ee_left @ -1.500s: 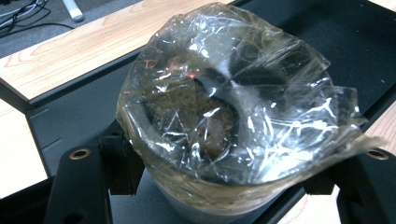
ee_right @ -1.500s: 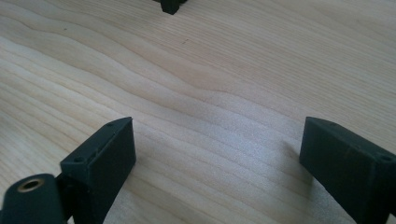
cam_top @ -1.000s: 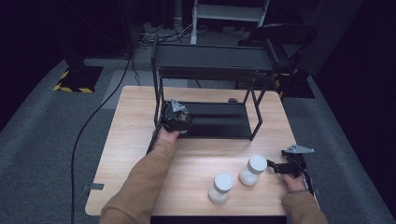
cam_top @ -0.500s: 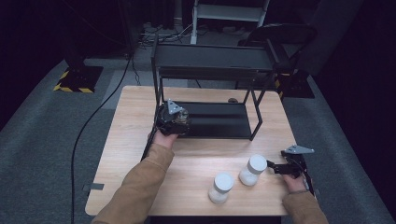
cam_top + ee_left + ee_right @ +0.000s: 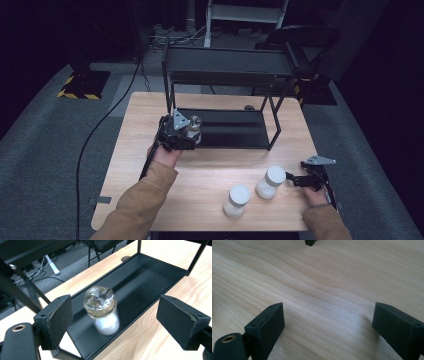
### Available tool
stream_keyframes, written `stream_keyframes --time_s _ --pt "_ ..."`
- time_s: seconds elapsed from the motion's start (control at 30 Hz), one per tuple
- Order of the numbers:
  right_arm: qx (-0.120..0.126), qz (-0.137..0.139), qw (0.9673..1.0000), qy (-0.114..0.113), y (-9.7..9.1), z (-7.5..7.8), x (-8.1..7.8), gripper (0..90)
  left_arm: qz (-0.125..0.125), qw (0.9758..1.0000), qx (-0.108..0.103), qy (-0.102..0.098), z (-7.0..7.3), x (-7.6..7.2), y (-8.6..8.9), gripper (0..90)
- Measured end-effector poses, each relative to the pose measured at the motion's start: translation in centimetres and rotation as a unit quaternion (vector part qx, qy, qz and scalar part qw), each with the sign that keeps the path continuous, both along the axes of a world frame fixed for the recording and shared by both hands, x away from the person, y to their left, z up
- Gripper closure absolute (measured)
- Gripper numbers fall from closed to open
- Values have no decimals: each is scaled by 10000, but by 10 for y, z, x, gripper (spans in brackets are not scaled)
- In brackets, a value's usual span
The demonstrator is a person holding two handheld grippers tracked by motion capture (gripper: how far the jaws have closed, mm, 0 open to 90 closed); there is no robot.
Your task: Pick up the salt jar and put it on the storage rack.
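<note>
Gaping left tongs (image 5: 113, 325) clear of jar (image 5: 102, 311).

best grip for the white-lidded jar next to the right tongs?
Grip the white-lidded jar across its round body, just below the lid, coming in level from its right, where the right tongs already stand open and point at it. It stands upright on the table; the second jar stands on its other side, so that approach looks clear.

A black rack (image 5: 227, 85) with upright legs crowds the tabletop's (image 5: 200, 172) far half; two white-lidded jars (image 5: 252, 194) stand front right; front left lies open.
</note>
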State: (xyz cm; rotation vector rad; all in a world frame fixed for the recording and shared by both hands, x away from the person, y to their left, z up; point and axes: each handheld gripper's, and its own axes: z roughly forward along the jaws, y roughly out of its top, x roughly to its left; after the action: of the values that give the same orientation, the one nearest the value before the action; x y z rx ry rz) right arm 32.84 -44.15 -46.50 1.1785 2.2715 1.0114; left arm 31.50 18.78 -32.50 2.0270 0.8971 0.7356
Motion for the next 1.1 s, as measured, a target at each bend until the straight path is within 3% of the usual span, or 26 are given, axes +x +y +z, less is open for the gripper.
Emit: stream_keyframes --time_s 0.27,0.57,0.93,1.1 --pt "2 11 10000 7 0 0 0 103 -2 10000 34 -12 6 -21 16 133" --pt "1 25 10000 8 0 0 1 101 7 10000 1 77 2 -39 32 132" --pt "-13 64 10000 21 0 0 1 87 154 9996 5 253 -19 -54 51 134" --pt "-14 66 10000 22 0 0 1 86 91 9997 -51 198 -37 -62 66 135"
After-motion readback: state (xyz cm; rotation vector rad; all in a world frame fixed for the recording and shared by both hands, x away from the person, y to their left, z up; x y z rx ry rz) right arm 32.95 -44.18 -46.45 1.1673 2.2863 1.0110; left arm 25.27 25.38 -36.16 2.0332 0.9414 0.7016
